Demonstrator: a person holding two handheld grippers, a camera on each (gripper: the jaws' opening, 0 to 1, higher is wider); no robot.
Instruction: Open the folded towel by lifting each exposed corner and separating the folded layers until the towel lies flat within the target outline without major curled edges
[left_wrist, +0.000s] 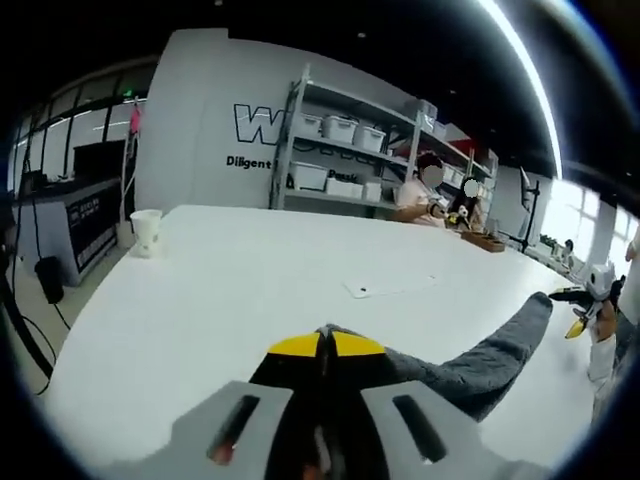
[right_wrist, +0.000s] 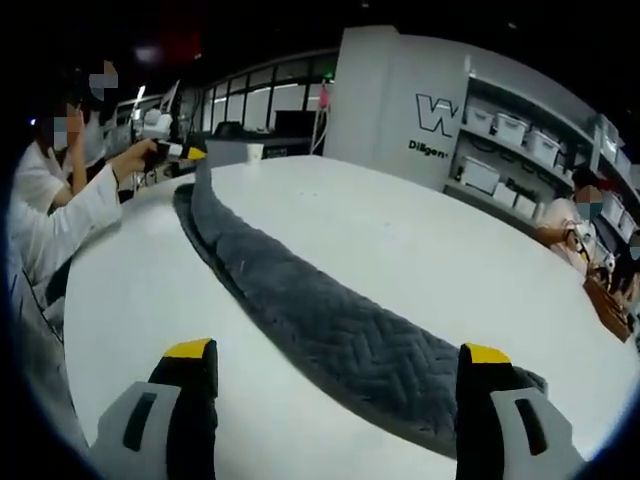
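The big white surface (right_wrist: 420, 250) holds the grey towel (right_wrist: 330, 330), a long folded strip from upper left to lower right. The left claw (left_wrist: 326, 345) pinches one end; the right claw (right_wrist: 335, 365) is spread wide. Most unfolding is left.

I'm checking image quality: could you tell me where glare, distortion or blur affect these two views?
Left gripper view: a ceiling light strip and a window blow out; the table edge bows. Right gripper view: evenly lit; the grey towel quilting is sharp, far shelves soft and curved.
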